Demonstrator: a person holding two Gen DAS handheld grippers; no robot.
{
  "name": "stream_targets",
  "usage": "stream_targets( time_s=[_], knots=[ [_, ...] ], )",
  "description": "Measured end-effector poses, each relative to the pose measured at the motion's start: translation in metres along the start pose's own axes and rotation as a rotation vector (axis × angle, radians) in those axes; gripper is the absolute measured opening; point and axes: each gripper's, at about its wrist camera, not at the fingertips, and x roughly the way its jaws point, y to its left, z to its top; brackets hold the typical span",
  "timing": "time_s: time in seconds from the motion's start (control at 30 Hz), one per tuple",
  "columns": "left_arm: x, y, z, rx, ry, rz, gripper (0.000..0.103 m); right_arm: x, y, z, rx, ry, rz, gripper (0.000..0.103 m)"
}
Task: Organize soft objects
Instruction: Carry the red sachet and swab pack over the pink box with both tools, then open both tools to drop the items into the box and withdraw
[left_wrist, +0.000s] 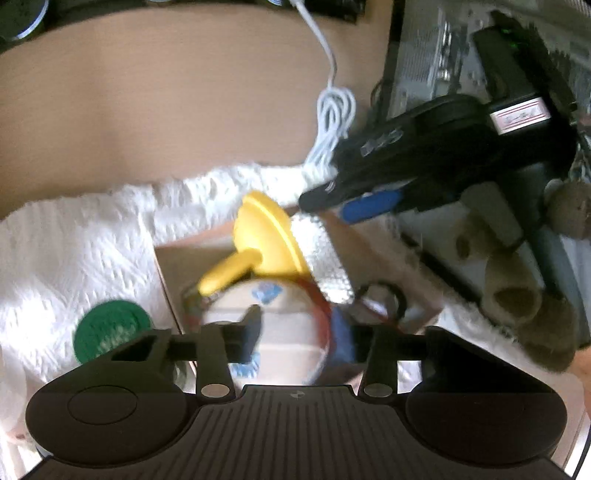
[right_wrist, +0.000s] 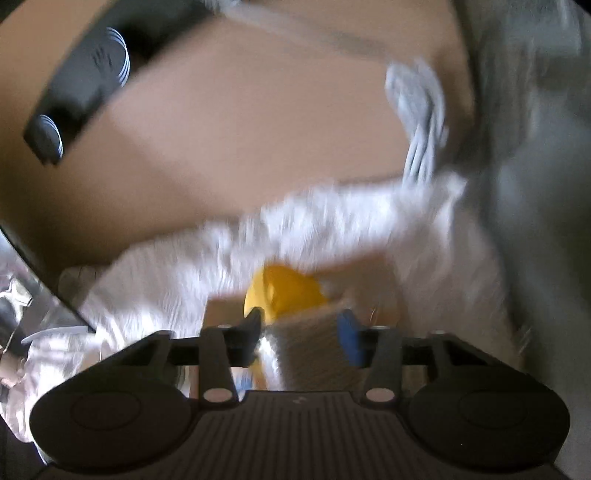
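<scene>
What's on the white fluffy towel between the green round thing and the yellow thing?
In the left wrist view, the cardboard box's left wall stands between the green disc and the yellow piece; otherwise just white towel.

A box (left_wrist: 173, 266) is sitting on a towel (left_wrist: 66, 251) spread along the table's (left_wrist: 147, 110) near edge, a coaster (left_wrist: 110, 328) lying left of it, a coiled cable (left_wrist: 332, 122) resting behind.

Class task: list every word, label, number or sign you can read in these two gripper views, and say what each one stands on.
No text can be read in either view.
White sticker with red border on the right gripper: marks too blurred to read.
Blue patches on the round item in the left gripper: too blurred.
Small emblem on each gripper body: no letters.
</scene>
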Motion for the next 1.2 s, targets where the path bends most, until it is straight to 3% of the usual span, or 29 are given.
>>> stream_targets(
  time_s=[0.07,0.17,0.3,0.37,0.5,0.57,0.67,0.8,1.0,1.1,1.2],
  knots=[
    [0.008,-0.006,-0.004,0.033,0.029,0.029,0.034,0.015,-0.003,-0.006,0.020,0.028,0.014,0.044],
    [0.010,-0.011,-0.005,0.067,0.006,0.057,0.038,0.024,-0.009,-0.003,0.039,0.032,0.011,0.044],
    [0.003,-0.009,-0.006,0.027,-0.024,0.066,0.038,-0.009,-0.003,-0.001,-0.025,-0.021,0.009,0.046],
    [-0.005,-0.006,-0.012,-0.008,-0.043,0.065,0.038,-0.027,0.009,-0.011,-0.107,-0.074,-0.030,0.058],
    [-0.029,-0.002,-0.029,-0.094,-0.101,0.094,0.038,-0.059,0.027,-0.044,-0.234,-0.136,-0.111,0.065],
    [-0.050,-0.004,-0.048,-0.135,-0.148,0.118,0.038,-0.073,0.030,-0.065,-0.276,-0.150,-0.132,0.074],
    [-0.070,-0.011,-0.082,-0.157,-0.146,0.160,0.038,-0.085,0.031,-0.098,-0.297,-0.150,-0.143,0.080],
    [-0.073,-0.014,-0.122,-0.241,-0.086,0.214,0.038,-0.079,0.025,-0.140,-0.292,-0.084,-0.180,0.080],
    [-0.050,-0.021,-0.146,-0.290,-0.031,0.290,0.038,-0.038,0.008,-0.182,-0.308,0.035,-0.264,0.081],
    [-0.043,-0.031,-0.150,-0.233,-0.049,0.322,0.042,-0.029,0.013,-0.195,-0.395,0.002,-0.305,0.087],
    [-0.040,-0.035,-0.148,-0.219,-0.062,0.329,0.046,-0.028,0.013,-0.197,-0.392,-0.023,-0.336,0.098]
  ],
)
